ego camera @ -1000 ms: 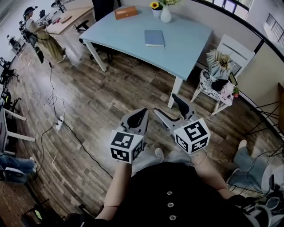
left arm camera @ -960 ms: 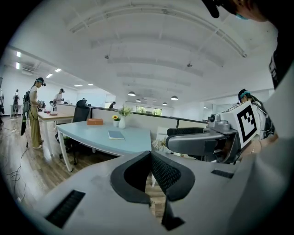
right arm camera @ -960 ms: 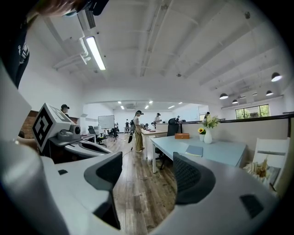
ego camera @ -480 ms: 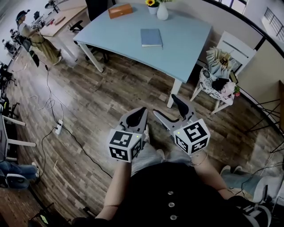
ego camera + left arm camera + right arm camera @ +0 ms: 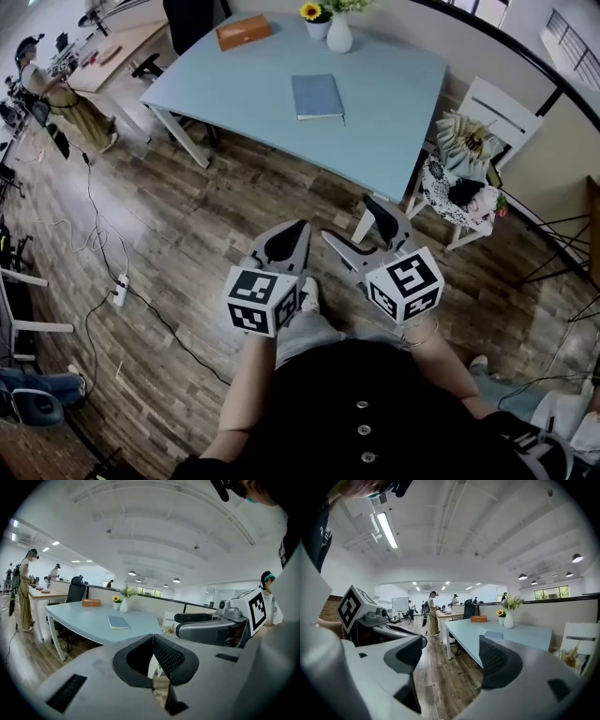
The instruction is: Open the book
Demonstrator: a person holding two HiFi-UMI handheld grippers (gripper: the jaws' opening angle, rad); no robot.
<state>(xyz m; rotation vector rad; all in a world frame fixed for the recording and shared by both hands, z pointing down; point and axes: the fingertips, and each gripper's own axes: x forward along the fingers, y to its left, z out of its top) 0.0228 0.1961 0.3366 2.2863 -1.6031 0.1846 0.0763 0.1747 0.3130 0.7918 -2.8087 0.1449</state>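
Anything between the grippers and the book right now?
Nothing visible. The left gripper and right gripper are held short of the table, over wooden floor. The closed book lies alone mid-table; the vase and wooden box stand beyond it, at the far edge.

My left gripper (image 5: 298,231): jaws pressed together | my right gripper (image 5: 349,219): jaws wide apart (holding nothing) | both side by side, close in front of me.
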